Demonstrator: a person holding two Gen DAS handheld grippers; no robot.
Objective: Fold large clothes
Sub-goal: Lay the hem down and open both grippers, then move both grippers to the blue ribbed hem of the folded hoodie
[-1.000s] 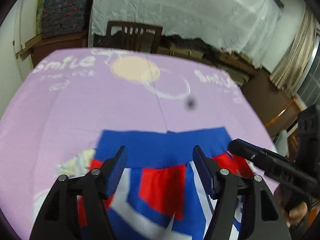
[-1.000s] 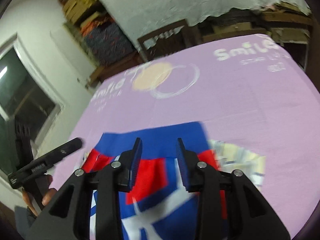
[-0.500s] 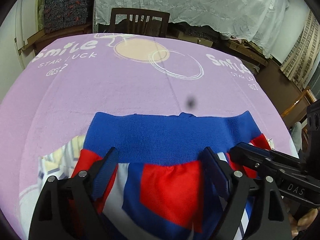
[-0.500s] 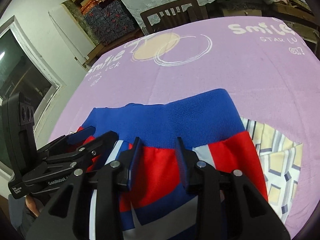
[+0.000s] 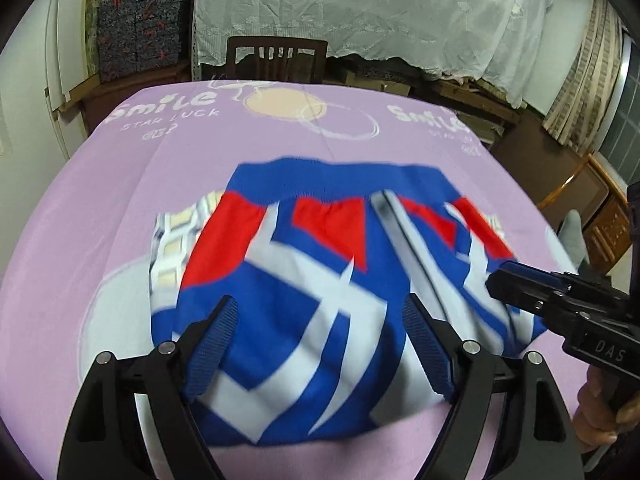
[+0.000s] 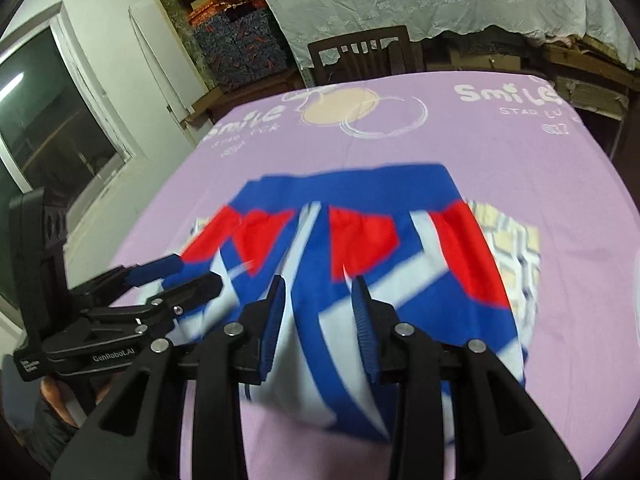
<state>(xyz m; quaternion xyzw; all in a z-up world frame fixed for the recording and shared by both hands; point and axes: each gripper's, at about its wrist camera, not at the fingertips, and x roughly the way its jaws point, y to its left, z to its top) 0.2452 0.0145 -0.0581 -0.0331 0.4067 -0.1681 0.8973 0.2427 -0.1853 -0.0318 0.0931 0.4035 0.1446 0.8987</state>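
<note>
On lilac cloth (image 5: 120,184), folded garment (image 5: 312,280), left gripper (image 5: 320,344) spread, right gripper (image 6: 318,320) parted, both empty.

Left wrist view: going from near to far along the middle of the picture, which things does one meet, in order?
left gripper → red, white and blue garment → lilac cloth with its round peach print → wooden chair → white lace drape

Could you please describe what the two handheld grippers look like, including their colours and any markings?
Both are matte black plastic with silver pivot screws and ribbed blue pads on the fingers. The left gripper shows white "GenRobot.AI" lettering on its side in the right wrist view; the right gripper carries "DAS" in the left wrist view. No cables are visible.
</note>
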